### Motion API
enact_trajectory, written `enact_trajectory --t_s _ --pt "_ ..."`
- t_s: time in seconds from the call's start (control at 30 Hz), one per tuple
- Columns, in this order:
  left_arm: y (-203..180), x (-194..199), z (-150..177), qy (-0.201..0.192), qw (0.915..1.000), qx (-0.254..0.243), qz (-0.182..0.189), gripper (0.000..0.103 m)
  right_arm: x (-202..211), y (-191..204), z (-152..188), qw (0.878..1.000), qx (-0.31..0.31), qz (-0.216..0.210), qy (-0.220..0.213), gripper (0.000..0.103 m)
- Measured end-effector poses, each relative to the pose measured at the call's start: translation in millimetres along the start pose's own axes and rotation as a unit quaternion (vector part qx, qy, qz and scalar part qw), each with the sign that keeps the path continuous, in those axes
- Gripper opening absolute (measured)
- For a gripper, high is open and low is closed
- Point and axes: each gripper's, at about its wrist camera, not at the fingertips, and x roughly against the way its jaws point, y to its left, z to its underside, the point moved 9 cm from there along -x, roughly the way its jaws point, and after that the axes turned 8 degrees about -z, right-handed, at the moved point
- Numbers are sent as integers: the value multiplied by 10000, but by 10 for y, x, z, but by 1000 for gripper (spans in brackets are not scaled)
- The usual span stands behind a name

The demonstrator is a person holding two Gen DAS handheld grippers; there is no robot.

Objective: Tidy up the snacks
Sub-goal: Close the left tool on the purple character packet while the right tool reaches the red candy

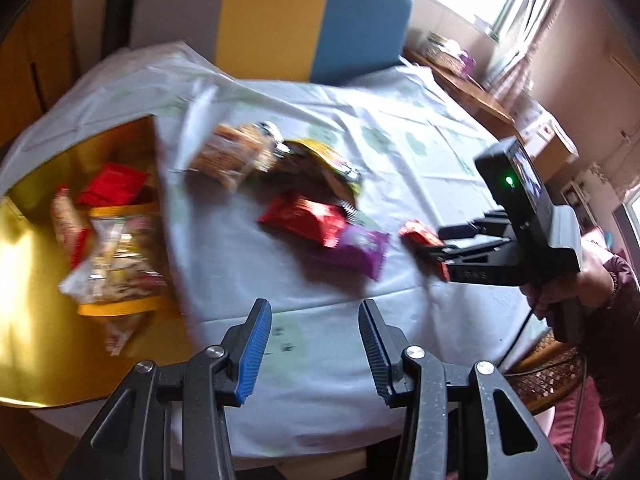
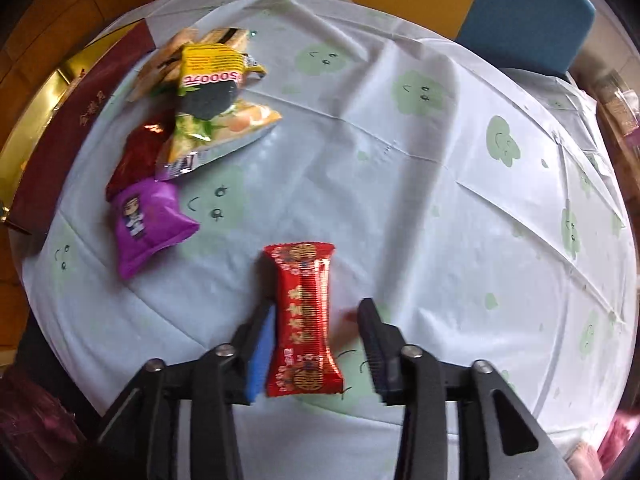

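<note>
My right gripper (image 2: 316, 304) points down at the tablecloth with a small red wrapped snack (image 2: 304, 320) between its jaws. The blue left pad (image 2: 262, 348) lies against the wrapper and the right finger stands clear of it, so the jaws are open. The left wrist view shows that gripper (image 1: 430, 250) with the red snack (image 1: 420, 234) at its tips. My left gripper (image 1: 314, 306) is open and empty over the cloth, beside a gold box (image 1: 24, 248) that holds a red packet (image 1: 112, 186) and a clear bag (image 1: 116, 264).
A loose heap lies mid-table: purple packet (image 2: 148, 224), dark red packet (image 2: 132, 156), green chip bag (image 2: 212, 136), yellow packet (image 2: 212, 68), biscuits (image 2: 180, 56). A grey, yellow and blue chair back (image 1: 272, 16) stands behind the table. A person's hand (image 1: 596, 280) holds the right gripper.
</note>
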Motion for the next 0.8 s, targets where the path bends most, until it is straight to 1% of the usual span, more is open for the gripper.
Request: enact_trajectory --t_s 0.03,0.1,0.17,0.2,0.3,0.37,0.5,0.57,0.67,0.7,0.8 --pt "-50 -52 -4 100 9999 35 89 46 3 -18 4 10000 -30 -12 3 47" --pt "-132 -161 -15 277 9994 133 177 46 5 -87 4 9999 -145 42 20 56" --pt "-175 -248 -9 427 9985 217 248 46 -15 -182 4 9992 -368 166 78 77" --pt "-213 -317 -14 545 9974 309 346 46 -17 -227 6 9986 -483 152 119 80" --pt "-254 -479 -36 825 9929 660 550 47 -28 -294 4 9976 -670 34 176 81" --pt "-256 -551 -77 891 9901 870 646 49 -21 -322 18 9974 -687 93 188 85" --pt "-247 -683 -168 1020 9833 1336 700 51 -24 -398 -49 9961 -865 61 186 86" --pt "-251 -715 -208 1054 9810 1459 729 52 -33 -465 -151 9949 -1000 3 152 86" --pt "-257 -776 -272 1076 9765 1726 718 54 62 -600 -239 9915 -1284 -196 -40 86" --pt "-256 -801 -280 1109 9731 1878 749 54 109 -640 -269 9898 -1393 -261 -141 86" --pt "-239 -871 -298 1171 9666 2160 727 54 308 -761 -401 9831 -1663 -427 -643 86"
